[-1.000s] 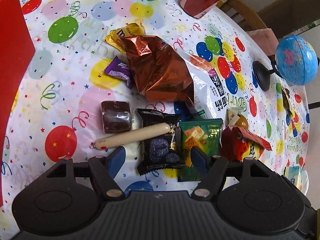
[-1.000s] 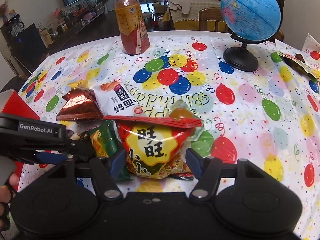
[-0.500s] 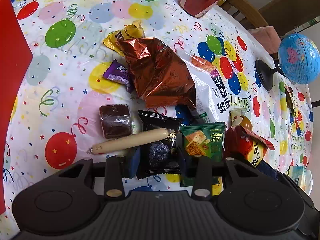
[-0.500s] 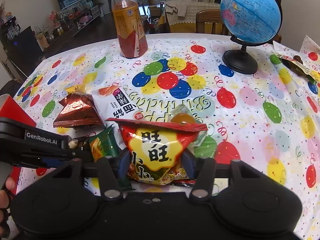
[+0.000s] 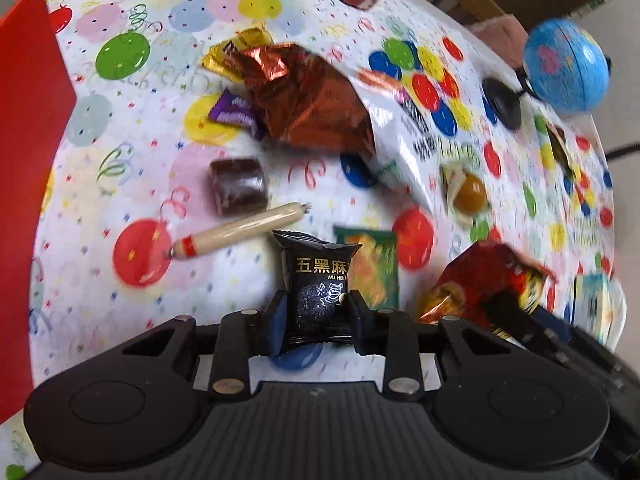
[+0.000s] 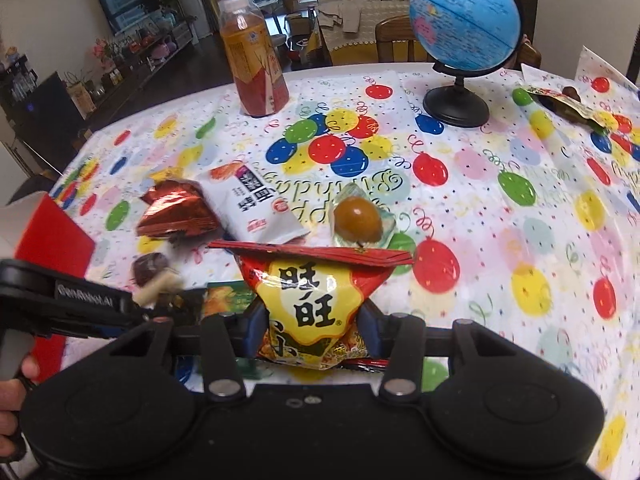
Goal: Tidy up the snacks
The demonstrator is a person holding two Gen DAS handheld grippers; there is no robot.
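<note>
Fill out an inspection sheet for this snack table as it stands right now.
Surface: round table under a balloon-print cloth.
Job's things: black sesame packet in left tool; red-and-yellow snack bag in right tool; sausage stick, copper foil bag, green cracker packet, brown egg pack loose; red box at the edge.
Clutter: globe, drink bottle.
Grippers: both tools have just been closing and now pinch their packets.
Cables: nothing seen.
Surroundings: living room, chair behind.
</note>
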